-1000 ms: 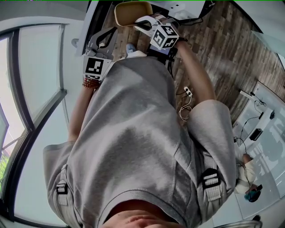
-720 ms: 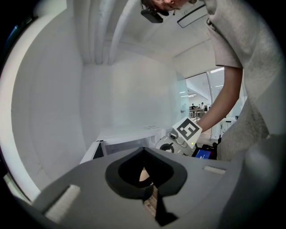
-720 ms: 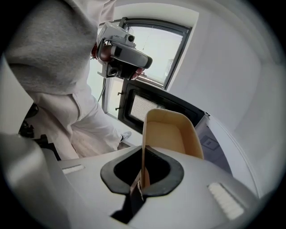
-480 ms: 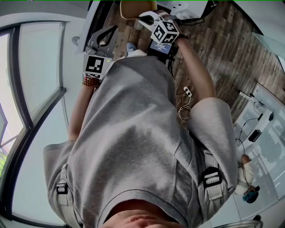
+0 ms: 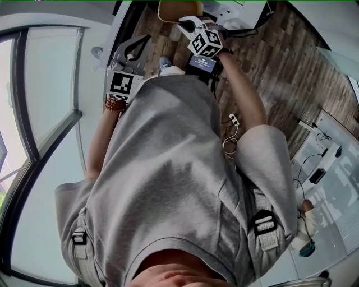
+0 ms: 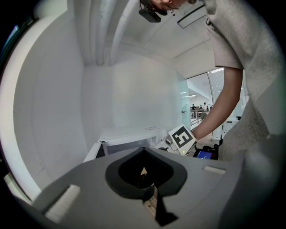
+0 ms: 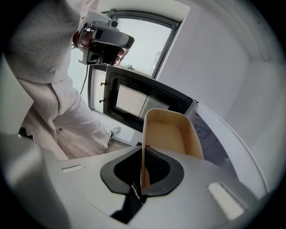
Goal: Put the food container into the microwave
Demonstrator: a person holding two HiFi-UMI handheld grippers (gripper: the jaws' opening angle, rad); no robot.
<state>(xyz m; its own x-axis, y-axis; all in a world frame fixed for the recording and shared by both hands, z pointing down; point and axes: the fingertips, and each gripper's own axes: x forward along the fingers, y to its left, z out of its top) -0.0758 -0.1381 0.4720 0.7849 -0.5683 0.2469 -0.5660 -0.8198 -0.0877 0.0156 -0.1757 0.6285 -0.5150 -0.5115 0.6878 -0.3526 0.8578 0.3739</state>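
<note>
A tan, empty food container [image 7: 167, 134] is held by its near wall in my right gripper [image 7: 144, 179], which is shut on it. In the head view the container [image 5: 179, 8] is at the top edge, beyond the right gripper [image 5: 193, 27]. Ahead of it stands the white microwave [image 7: 214, 134], its dark door [image 7: 134, 100] swung open to the left. My left gripper [image 5: 130, 50] hangs lower left of the right one. Its jaws are together with nothing between them [image 6: 144, 172]. The white microwave [image 6: 129, 134] lies ahead of it.
The person's grey shirt fills most of the head view. A wood floor [image 5: 280, 67] carries a power strip with cables [image 5: 235, 117]. Large windows [image 5: 50, 84] run along the left. A shoe [image 5: 164, 60] shows between the grippers. Another person [image 5: 305, 235] stands at the lower right.
My right gripper has carried the container farther forward, towards the top of the head view. The left gripper has barely moved.
</note>
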